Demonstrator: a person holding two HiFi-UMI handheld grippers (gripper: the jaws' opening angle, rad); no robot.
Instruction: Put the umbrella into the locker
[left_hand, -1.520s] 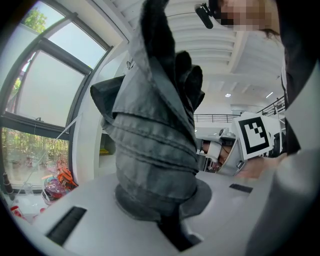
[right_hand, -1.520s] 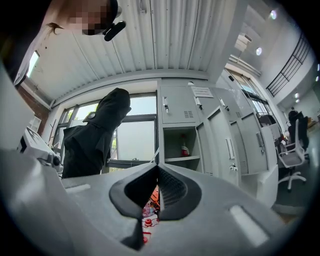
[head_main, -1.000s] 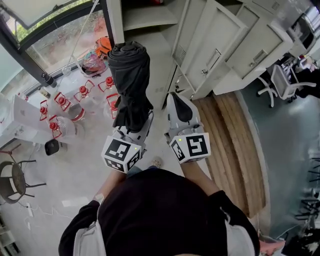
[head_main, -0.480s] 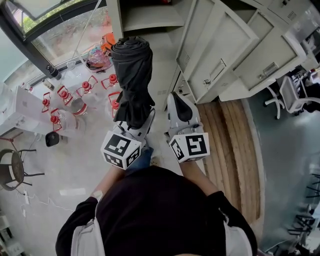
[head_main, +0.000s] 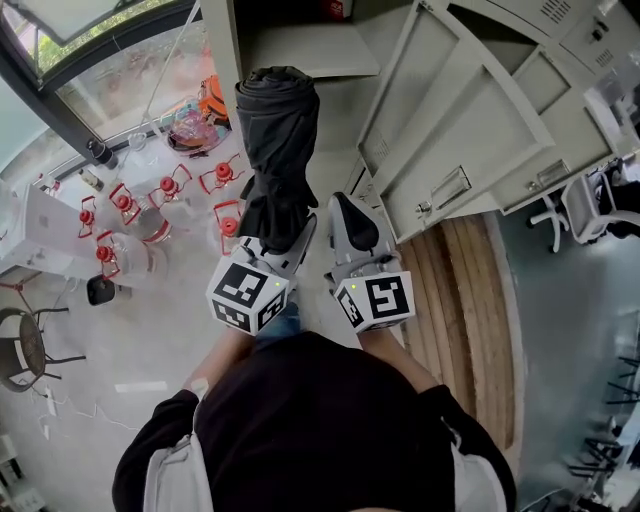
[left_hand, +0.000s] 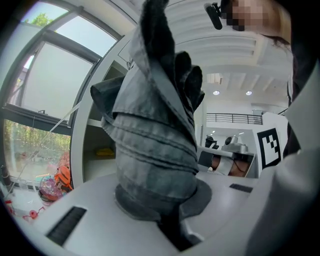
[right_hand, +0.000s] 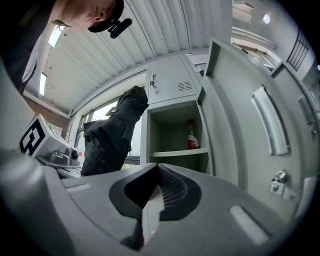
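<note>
A folded black umbrella (head_main: 276, 150) stands upright, its lower end clamped in my left gripper (head_main: 283, 237). In the left gripper view the bunched fabric of the umbrella (left_hand: 155, 135) fills the middle, and the left gripper (left_hand: 170, 220) is shut on it. My right gripper (head_main: 342, 207) is close beside it on the right, shut with nothing in it. Ahead is the grey locker with its door (head_main: 450, 130) swung open. The right gripper view shows the right gripper (right_hand: 155, 175) facing the open compartment (right_hand: 175, 127), the shelf (right_hand: 179, 152) and the umbrella (right_hand: 111, 135) to the left.
A red bottle (right_hand: 191, 136) stands on the locker shelf. Several red-capped water jugs (head_main: 165, 185) sit on the floor at left, by the glass wall. A wooden floor strip (head_main: 470, 300) runs along the lockers. An office chair (head_main: 590, 200) is at right, a stool (head_main: 25, 350) at far left.
Both grippers and the umbrella have moved forward toward the open locker. The locker door and shelf are nearer and larger in the head view.
</note>
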